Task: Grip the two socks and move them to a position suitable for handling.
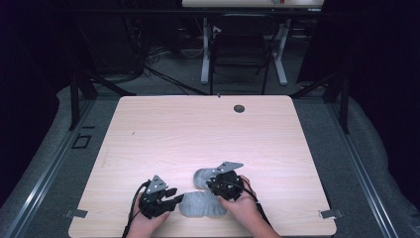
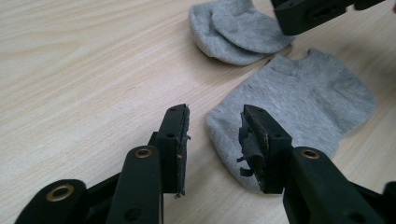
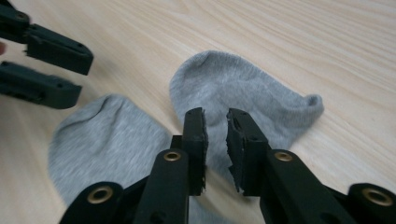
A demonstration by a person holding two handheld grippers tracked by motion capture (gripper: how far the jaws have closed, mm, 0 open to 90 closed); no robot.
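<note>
Two grey ankle socks on the tabletop [image 1: 198, 129]: left claw [image 2: 212, 140] is released beside the near sock [image 2: 299, 107], right claw [image 3: 215, 140] released over the far sock [image 3: 243, 88].

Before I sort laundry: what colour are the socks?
Plain grey socks, clearest in the left gripper view.

My left gripper [image 1: 174, 195] and my right gripper [image 1: 218, 181], both low in the high view, have matte black bodies. Each carries a grey three-cornered plate [image 1: 156, 184] on top, and a black cable [image 1: 131, 212] trails from the left one toward the bottom edge. In the gripper views, each jaw is a flat black bar with a brass-coloured ring [image 2: 143, 152] at its pivot. The inner pads [image 2: 249, 140] are black rubber, frayed and torn at the edges. My hands [image 1: 243, 206] are bare.
</note>
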